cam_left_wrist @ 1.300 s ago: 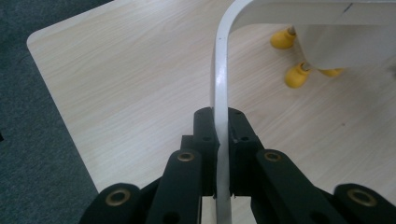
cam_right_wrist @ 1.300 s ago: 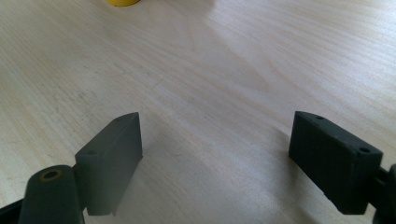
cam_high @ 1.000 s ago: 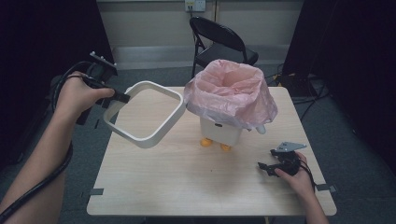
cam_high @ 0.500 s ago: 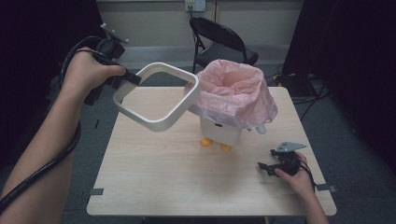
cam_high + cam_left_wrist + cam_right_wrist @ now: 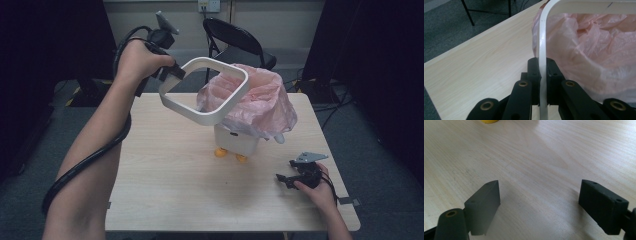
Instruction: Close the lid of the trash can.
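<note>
The right gripper (image 5: 286, 179) is held low over the pale wooden table (image 5: 165, 180) at its near right corner, with its jaws spread wide apart and nothing between them; in the right gripper view, bare wood grain is seen between the two black pads (image 5: 485, 203), and a small yellow rounded foot (image 5: 489, 121) is seen ahead of them at the far edge.

The left gripper (image 5: 543, 72) is raised above the far left part of the table, and its jaws are clamped on the thin wall of a white rounded-square plastic ring (image 5: 200, 113). The ring is held tilted in the air, and its far side is seen over the near left edge of the crumpled pink plastic bag (image 5: 265, 107); whether they touch cannot be told. The bag is draped over a small white bin on orange feet (image 5: 235, 142), just beyond and below the left gripper. A black folding chair (image 5: 235, 42) is seen behind the table.
</note>
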Motion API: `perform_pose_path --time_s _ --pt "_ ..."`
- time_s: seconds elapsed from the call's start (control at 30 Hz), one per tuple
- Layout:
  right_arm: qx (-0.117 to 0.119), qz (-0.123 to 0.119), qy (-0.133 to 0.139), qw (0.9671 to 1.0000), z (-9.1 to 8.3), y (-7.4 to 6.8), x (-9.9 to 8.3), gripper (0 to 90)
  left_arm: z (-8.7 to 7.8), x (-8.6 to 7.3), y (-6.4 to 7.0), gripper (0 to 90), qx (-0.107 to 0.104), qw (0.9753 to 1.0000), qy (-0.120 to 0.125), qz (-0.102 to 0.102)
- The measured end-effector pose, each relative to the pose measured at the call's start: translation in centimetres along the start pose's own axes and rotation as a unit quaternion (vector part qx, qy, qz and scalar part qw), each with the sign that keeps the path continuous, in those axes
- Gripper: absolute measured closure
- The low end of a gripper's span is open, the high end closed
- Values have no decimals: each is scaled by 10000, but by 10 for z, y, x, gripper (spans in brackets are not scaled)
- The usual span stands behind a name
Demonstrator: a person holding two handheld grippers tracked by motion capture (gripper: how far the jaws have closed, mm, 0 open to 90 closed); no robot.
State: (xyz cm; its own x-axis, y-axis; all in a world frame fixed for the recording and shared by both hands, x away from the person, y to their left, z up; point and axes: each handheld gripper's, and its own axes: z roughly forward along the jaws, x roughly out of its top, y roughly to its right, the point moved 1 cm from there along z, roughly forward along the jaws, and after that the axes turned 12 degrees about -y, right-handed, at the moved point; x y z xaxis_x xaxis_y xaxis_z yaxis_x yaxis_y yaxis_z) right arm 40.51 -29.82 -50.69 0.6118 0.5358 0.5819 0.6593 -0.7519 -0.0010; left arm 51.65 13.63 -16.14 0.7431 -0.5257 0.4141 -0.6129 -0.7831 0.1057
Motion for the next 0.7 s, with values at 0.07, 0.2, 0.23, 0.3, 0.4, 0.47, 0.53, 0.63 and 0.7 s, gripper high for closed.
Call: perform_pose_path --time_s 0.07,0.2,0.23,0.3,0.4,0.47,0.53,0.63,0.7 --pt "-8 11 -1 10000 0 0 0 164 6 9 6 843 4 10000 -44 -12" --pt "-10 10 2 10000 0 0 0 163 15 26 17 841 30 10000 -48 -7" --pt "-9 9 2 10000 0 0 0 162 16 30 20 841 29 10000 -54 -6" --pt "-7 12 2 10000 0 0 0 162 20 38 24 840 55 10000 -72 -11" --pt "-6 11 1 10000 0 0 0 162 23 46 29 839 56 10000 -53 -37" --pt "-2 7 0 10000 0 0 0 161 30 56 36 840 102 9999 -87 -54" --pt "0 6 0 10000 0 0 0 161 35 63 40 839 159 9998 -96 -49" --pt "0 5 1 10000 0 0 0 160 42 71 44 835 166 9998 -109 -84" --pt "2 3 2 10000 0 0 0 160 47 75 46 833 141 9998 -123 -119"
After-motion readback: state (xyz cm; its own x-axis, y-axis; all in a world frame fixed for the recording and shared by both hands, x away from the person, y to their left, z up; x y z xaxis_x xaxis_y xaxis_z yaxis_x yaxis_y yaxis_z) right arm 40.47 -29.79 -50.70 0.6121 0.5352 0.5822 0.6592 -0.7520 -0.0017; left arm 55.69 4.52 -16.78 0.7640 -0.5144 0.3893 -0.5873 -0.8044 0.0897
